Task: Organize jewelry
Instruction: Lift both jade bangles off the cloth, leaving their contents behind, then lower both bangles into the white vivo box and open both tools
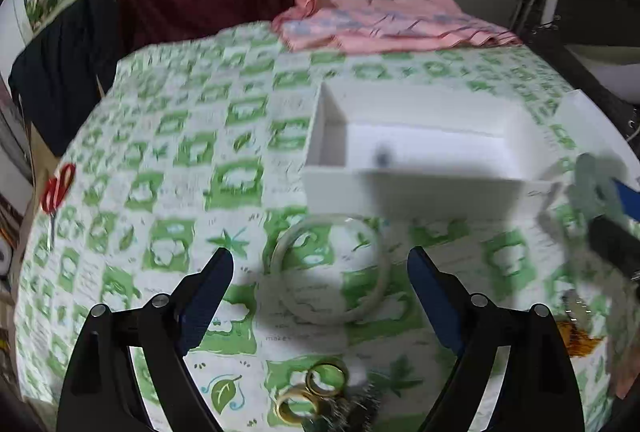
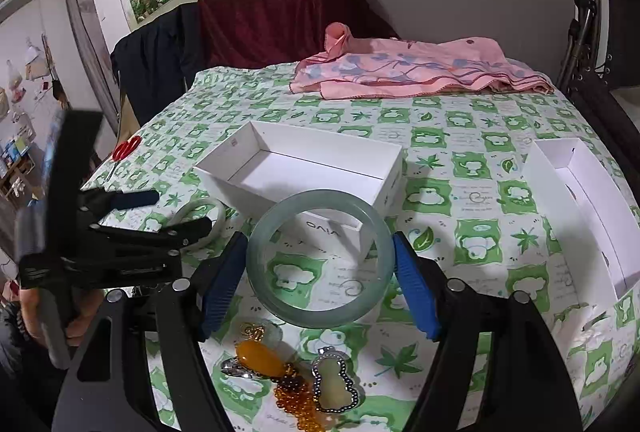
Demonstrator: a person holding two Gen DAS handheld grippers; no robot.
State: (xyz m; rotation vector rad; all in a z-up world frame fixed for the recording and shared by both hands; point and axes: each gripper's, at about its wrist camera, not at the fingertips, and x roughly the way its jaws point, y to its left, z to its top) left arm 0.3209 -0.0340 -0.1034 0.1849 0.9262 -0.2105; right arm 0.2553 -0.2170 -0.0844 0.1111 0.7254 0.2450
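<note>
Here the left gripper (image 1: 320, 256) stood wide open over a pale white bangle (image 1: 330, 270) lying flat on the green-patterned cloth (image 1: 172, 152), its pads clear of it. The open white box (image 2: 296, 168) sat just beyond. The right gripper (image 2: 320, 252) clamped a grey-green jade bangle (image 2: 320, 260) between its blue pads (image 2: 412, 284), lifted above the cloth, with pendants (image 2: 332, 380) lying below.

Even indoor light from above. The left wrist view smears with motion blur, worst on the white box (image 1: 420, 148); the right view stays sharp. Soft shadows fall beneath; fisheye edges bend and darken.
</note>
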